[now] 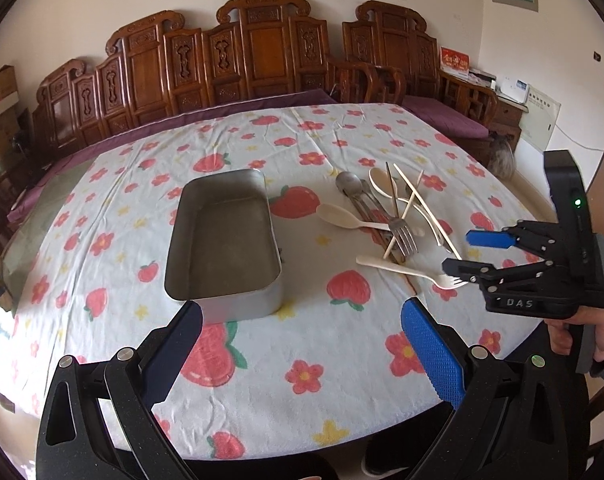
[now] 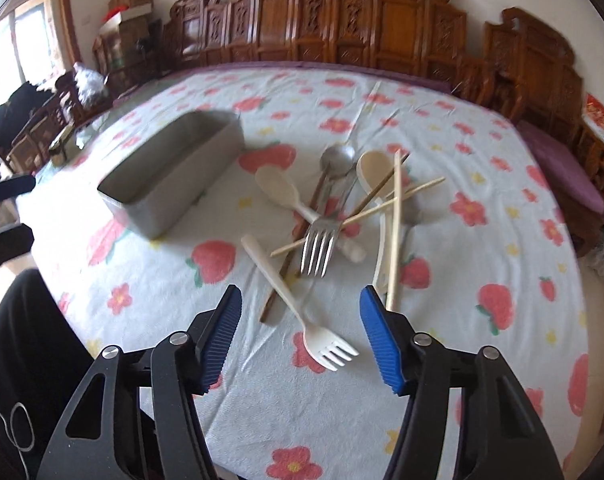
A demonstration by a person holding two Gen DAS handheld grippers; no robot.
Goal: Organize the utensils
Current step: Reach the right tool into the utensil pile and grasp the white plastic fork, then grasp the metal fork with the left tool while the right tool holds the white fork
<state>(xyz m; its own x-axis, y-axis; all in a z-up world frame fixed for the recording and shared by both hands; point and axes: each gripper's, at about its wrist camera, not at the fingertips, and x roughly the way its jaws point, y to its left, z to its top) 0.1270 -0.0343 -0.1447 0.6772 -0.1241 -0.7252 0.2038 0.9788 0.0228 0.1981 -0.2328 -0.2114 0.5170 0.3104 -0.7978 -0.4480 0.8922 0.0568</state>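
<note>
An empty grey metal tin point(image 1: 222, 236) stands on the flowered tablecloth; it also shows in the right wrist view point(image 2: 170, 172). Right of it lies a pile of utensils: a metal fork point(image 1: 402, 232) point(image 2: 320, 246), a metal spoon point(image 1: 348, 182) point(image 2: 338, 158), cream spoons point(image 1: 336, 214) point(image 2: 278, 190), chopsticks point(image 1: 422, 200) point(image 2: 396, 220) and a cream plastic fork point(image 1: 412, 270) point(image 2: 298, 304). My left gripper point(image 1: 302, 332) is open and empty in front of the tin. My right gripper point(image 2: 300, 312) point(image 1: 458, 252) is open, its fingers either side of the plastic fork, above it.
Carved wooden chairs point(image 1: 254, 48) and a purple-cushioned bench point(image 1: 442, 116) ring the table's far side. The tablecloth point(image 1: 302, 392) covers the table to its near edge. Cardboard boxes point(image 2: 130, 4) stand at the far left.
</note>
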